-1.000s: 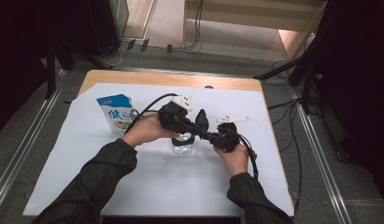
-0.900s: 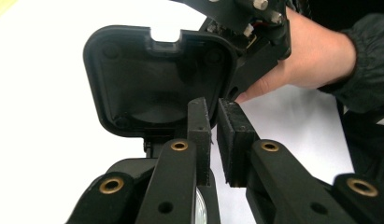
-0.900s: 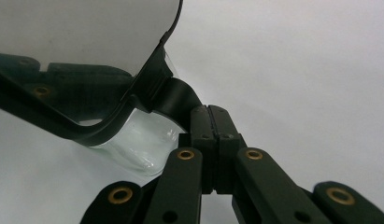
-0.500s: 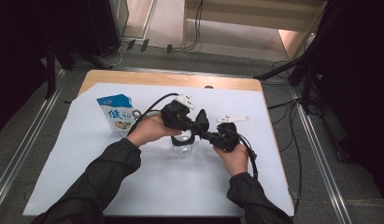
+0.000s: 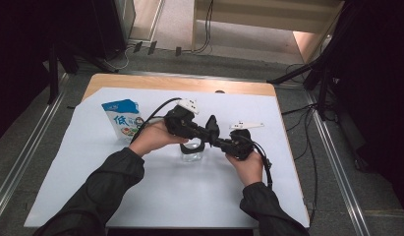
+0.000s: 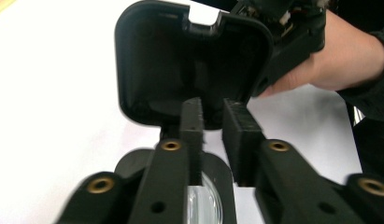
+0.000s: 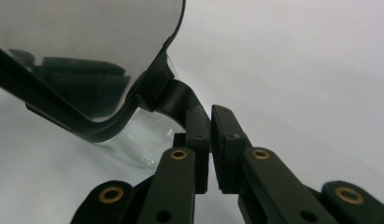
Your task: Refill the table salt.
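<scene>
A clear glass jar [image 5: 192, 153] stands mid-table, with its black lid [image 5: 211, 126] raised upright above it. In the left gripper view the lid's dark inside [image 6: 189, 60] faces me and the jar mouth [image 6: 204, 205] lies below. My left gripper [image 6: 213, 122] hovers over the jar rim; its jaws have just been opening and nothing is between them. From the right, my right gripper [image 7: 210, 119] is shut on the lid's black tab [image 7: 179, 97], beside the glass wall [image 7: 133, 140]. In the high view the left gripper [image 5: 199, 135] and right gripper [image 5: 216, 141] meet at the jar.
A blue and white milk carton [image 5: 122, 118] stands left of the jar, close to the left hand. The white sheet [image 5: 180, 196] covers a wooden table [image 5: 140, 83]. Cables run from both grippers, and metal rails flank the table.
Hardly anything differs: the left hand has shifted very slightly over the jar, while the right hand and the raised lid stay put.
</scene>
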The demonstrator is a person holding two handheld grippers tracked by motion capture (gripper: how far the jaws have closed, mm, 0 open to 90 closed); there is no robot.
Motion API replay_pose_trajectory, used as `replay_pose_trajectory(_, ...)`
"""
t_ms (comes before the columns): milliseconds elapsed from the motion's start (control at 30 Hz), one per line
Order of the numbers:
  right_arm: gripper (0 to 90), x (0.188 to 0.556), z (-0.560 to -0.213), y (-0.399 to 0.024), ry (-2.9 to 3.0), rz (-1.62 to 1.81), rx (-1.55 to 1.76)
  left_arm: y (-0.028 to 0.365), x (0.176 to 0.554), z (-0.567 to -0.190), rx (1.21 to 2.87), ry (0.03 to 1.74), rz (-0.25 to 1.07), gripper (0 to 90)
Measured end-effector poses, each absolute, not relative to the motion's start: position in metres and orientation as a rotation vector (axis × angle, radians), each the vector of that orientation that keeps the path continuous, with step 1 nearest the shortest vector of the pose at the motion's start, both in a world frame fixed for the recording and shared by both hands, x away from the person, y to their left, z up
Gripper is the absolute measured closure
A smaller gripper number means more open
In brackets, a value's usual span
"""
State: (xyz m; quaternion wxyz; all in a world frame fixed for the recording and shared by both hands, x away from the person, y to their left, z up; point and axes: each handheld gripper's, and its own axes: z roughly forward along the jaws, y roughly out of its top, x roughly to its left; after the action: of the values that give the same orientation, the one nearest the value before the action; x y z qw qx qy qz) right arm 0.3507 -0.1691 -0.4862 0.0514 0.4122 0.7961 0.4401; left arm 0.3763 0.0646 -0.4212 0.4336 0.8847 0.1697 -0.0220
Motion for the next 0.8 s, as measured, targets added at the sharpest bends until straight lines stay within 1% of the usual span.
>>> replay_pose_trajectory(33,85.8,0.35,-0.485,-0.171,2.42,1.334,1.252,0.068,0.375,-0.421,2.198,0.43,-0.055,76.1)
replay_pose_trajectory(67,82.3,0.349,-0.483,-0.174,2.41,1.346,1.256,0.073,0.373,-0.421,2.176,0.452,-0.064,72.4)
replay_pose_trajectory(133,77.2,0.348,-0.481,-0.176,2.405,1.367,1.264,0.079,0.369,-0.42,2.164,0.448,-0.046,70.0)
replay_pose_trajectory(167,77.2,0.348,-0.481,-0.176,2.405,1.367,1.264,0.079,0.369,-0.42,2.164,0.448,-0.046,69.5)
replay_pose_trajectory(200,70.0,0.346,-0.479,-0.178,2.414,1.37,1.252,0.084,0.366,-0.42,2.146,0.455,-0.065,68.5)
replay_pose_trajectory(267,65.6,0.344,-0.479,-0.18,2.43,1.372,1.233,0.09,0.363,-0.419,2.14,0.45,-0.052,68.2)
replay_pose_trajectory(300,65.6,0.344,-0.479,-0.18,2.43,1.372,1.233,0.09,0.363,-0.419,2.14,0.45,-0.052,66.2)
replay_pose_trajectory(333,63.4,0.34,-0.478,-0.181,2.441,1.362,1.195,0.097,0.36,-0.42,2.131,0.472,-0.047,64.7)
replay_pose_trajectory(400,63.0,0.338,-0.478,-0.182,2.44,1.368,1.183,0.1,0.359,-0.421,2.128,0.476,-0.046,63.8)
replay_pose_trajectory(500,63.2,0.331,-0.476,-0.185,2.428,1.386,1.136,0.112,0.359,-0.425,2.138,0.527,-0.104,56.8)
replay_pose_trajectory(567,63.2,0.329,-0.475,-0.186,2.432,1.382,1.125,0.116,0.357,-0.426,2.132,0.539,-0.094,52.7)
replay_pose_trajectory(600,63.2,0.328,-0.473,-0.186,2.435,1.386,1.114,0.119,0.356,-0.427,2.125,0.549,-0.086,52.7)
replay_pose_trajectory(667,63.1,0.324,-0.472,-0.188,2.447,1.393,1.114,0.126,0.354,-0.428,2.118,0.572,-0.088,48.3)
replay_pose_trajectory(700,62.4,0.322,-0.471,-0.189,2.447,1.397,1.108,0.129,0.352,-0.429,2.116,0.584,-0.069,45.9)
replay_pose_trajectory(733,60.0,0.318,-0.471,-0.192,2.449,1.398,1.095,0.132,0.35,-0.429,2.113,0.592,-0.05,47.7)
replay_pose_trajectory(767,60.0,0.318,-0.471,-0.192,2.449,1.398,1.095,0.135,0.348,-0.43,2.113,0.596,-0.043,47.7)
replay_pose_trajectory(800,58.1,0.317,-0.472,-0.193,2.451,1.396,1.094,0.138,0.346,-0.431,2.115,0.597,-0.032,51.1)
